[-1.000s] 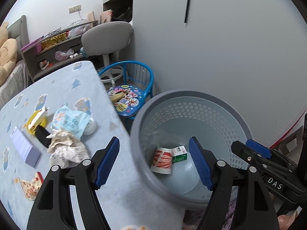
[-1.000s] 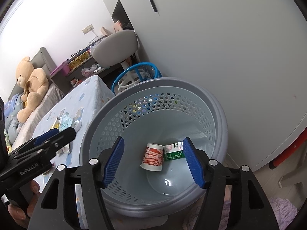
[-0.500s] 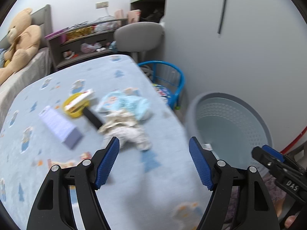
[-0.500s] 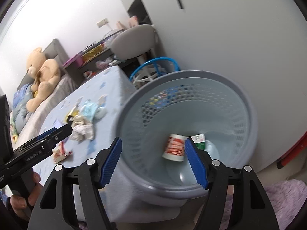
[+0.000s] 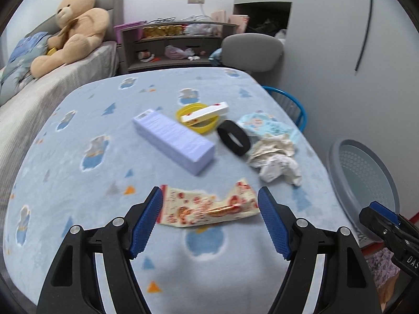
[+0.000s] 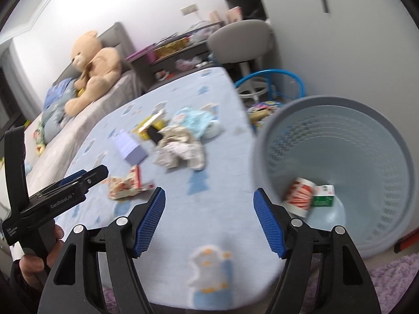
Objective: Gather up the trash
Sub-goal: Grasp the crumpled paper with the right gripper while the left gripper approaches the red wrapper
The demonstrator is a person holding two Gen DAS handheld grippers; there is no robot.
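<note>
Both grippers have swung away from the basket (image 6: 337, 172) and now face the table (image 5: 78, 172), so the drop-off looks finished and the next pickup is starting. The left gripper (image 5: 209, 222) hangs wide open and empty, with the flattened snack wrapper (image 5: 207, 206) lying on the table just beyond and between its blue pads; a second ago the basket sat there instead. Further ahead lie the lilac box (image 5: 174, 137), the yellow lid (image 5: 196, 120), the black band (image 5: 233, 137) and, ahead to the right, the crumpled paper (image 5: 275, 157). The right gripper (image 6: 209, 222), whose jaws have just been opening, holds nothing; bare tablecloth fills its gap. The basket, holding a cup (image 6: 298, 196) and a green carton (image 6: 323, 196), now sits to its right.
</note>
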